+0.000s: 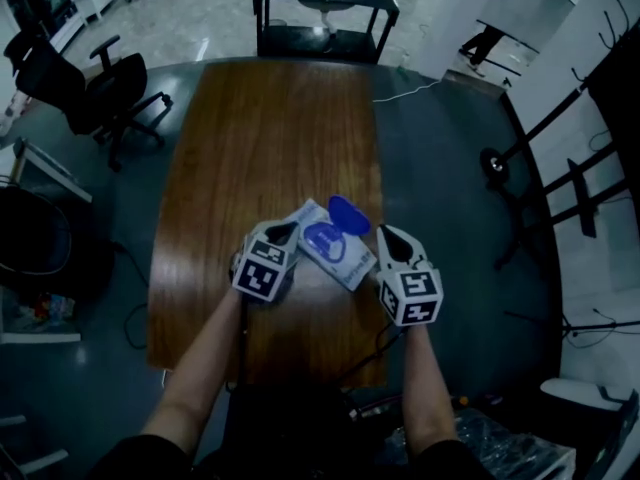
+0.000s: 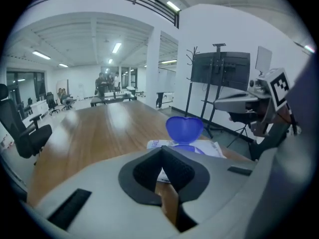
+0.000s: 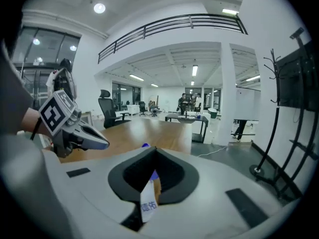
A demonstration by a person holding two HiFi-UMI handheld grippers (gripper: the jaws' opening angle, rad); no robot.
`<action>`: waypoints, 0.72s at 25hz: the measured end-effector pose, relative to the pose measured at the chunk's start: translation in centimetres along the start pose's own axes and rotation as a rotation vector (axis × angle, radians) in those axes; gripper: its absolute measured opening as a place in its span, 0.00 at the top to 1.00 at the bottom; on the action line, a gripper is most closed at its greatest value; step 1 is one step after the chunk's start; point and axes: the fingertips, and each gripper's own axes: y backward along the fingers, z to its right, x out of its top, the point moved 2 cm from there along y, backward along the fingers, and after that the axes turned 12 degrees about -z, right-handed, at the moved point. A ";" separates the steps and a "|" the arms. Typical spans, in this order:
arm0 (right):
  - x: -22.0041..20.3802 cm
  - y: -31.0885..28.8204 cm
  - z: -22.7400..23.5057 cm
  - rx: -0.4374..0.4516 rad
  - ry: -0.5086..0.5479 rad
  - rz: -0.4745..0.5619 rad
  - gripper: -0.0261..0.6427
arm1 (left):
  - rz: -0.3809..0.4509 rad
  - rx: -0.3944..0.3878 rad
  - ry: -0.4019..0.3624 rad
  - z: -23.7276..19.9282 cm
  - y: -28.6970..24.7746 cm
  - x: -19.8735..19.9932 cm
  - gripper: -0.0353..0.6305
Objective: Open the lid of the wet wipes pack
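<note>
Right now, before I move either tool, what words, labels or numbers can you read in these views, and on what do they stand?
Two blue characters on the white strip pinched in the right tool: too blurred to read.
Blue print on the wet wipes pack: too small to read.
Square markers on the left tool and the right tool: black-and-white patterns, no words.
Nothing else legible.
</note>
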 end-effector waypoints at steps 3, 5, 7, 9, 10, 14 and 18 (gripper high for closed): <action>0.8 2.6 -1.7 0.063 -0.023 0.071 0.95 | 0.059 0.016 -0.015 2.0 3.1 0.5 0.94; 1.2 4.3 -3.1 0.098 -0.040 0.107 0.95 | 0.092 0.012 -0.020 3.3 5.3 0.5 0.94; 1.4 6.2 -4.7 0.121 -0.057 0.139 0.95 | 0.123 -0.003 -0.037 4.5 7.5 0.4 0.94; 1.4 8.0 -6.4 0.133 -0.058 0.168 0.95 | 0.157 -0.016 -0.049 5.7 9.7 0.1 0.94; 1.5 8.9 -7.3 0.139 -0.058 0.182 0.95 | 0.176 -0.019 -0.050 6.1 10.9 0.0 0.94; 1.5 12.2 -11.0 0.144 -0.070 0.226 0.95 | 0.241 -0.044 -0.045 7.8 15.3 -1.4 0.94; 1.7 15.4 -14.8 0.142 -0.071 0.257 0.95 | 0.293 -0.080 -0.047 9.6 19.2 -3.1 0.94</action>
